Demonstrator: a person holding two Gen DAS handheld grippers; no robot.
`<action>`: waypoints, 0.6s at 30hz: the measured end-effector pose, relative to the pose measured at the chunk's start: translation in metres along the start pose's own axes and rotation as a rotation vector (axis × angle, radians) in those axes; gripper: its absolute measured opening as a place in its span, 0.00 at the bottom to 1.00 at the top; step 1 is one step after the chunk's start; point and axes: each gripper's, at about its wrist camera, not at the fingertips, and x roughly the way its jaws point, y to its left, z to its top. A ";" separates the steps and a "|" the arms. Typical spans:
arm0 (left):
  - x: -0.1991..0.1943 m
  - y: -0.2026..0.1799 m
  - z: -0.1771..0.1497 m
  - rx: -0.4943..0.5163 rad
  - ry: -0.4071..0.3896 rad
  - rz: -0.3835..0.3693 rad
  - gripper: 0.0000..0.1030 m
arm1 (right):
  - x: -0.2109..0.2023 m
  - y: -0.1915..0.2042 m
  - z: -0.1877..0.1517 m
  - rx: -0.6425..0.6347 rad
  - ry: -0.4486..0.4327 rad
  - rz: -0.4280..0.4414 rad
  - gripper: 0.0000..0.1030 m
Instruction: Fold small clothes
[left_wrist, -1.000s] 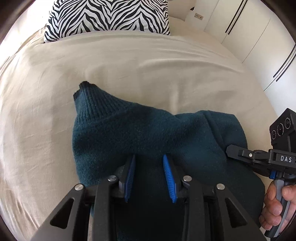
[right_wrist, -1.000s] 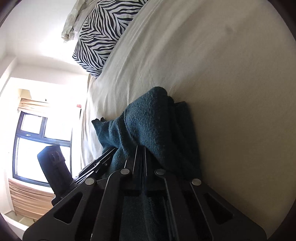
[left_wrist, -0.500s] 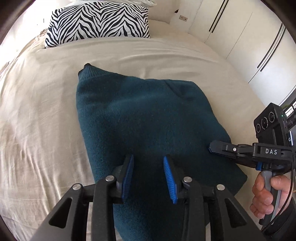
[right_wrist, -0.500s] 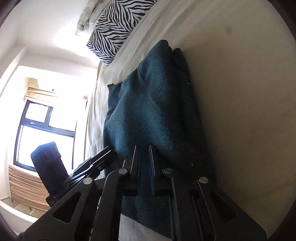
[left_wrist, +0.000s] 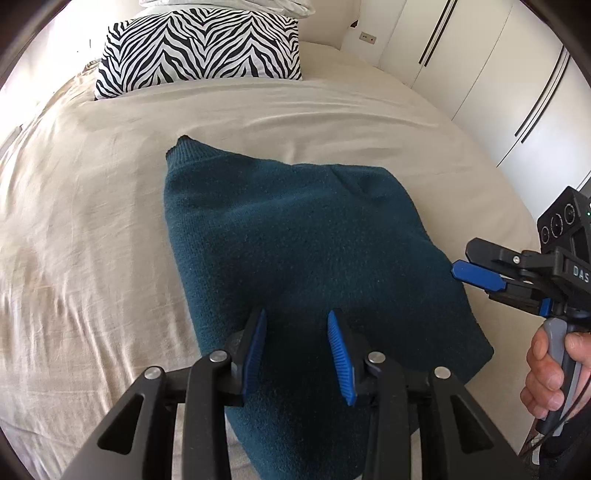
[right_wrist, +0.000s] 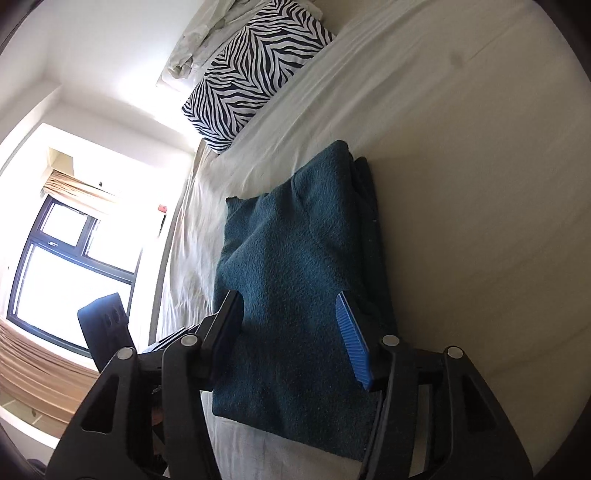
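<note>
A dark teal knitted sweater (left_wrist: 295, 251) lies folded into a rough rectangle on the beige bed sheet (left_wrist: 92, 229); it also shows in the right wrist view (right_wrist: 295, 266). My left gripper (left_wrist: 297, 347) is open and empty, just above the sweater's near edge. My right gripper (right_wrist: 295, 325) is open wide and empty, over the sweater's near right part. In the left wrist view the right gripper (left_wrist: 480, 277) hovers at the sweater's right edge, held by a hand.
A zebra-print pillow (left_wrist: 199, 48) lies at the head of the bed, with white bedding (right_wrist: 207, 40) behind it. White wardrobe doors (left_wrist: 480, 74) stand along the right side. A window (right_wrist: 66, 266) is at the left.
The right gripper has opened and let go of the sweater, which now lies flat and folded. Both grippers have drawn back towards the near edge.
</note>
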 end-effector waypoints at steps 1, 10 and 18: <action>-0.007 0.002 0.000 -0.004 -0.015 0.004 0.48 | 0.001 -0.001 0.003 0.003 0.004 -0.005 0.49; -0.021 0.058 0.004 -0.148 -0.060 0.046 0.77 | 0.003 -0.023 0.019 0.071 -0.020 -0.062 0.51; 0.029 0.079 -0.005 -0.287 0.061 -0.120 0.78 | 0.036 -0.031 0.016 0.045 0.096 -0.111 0.51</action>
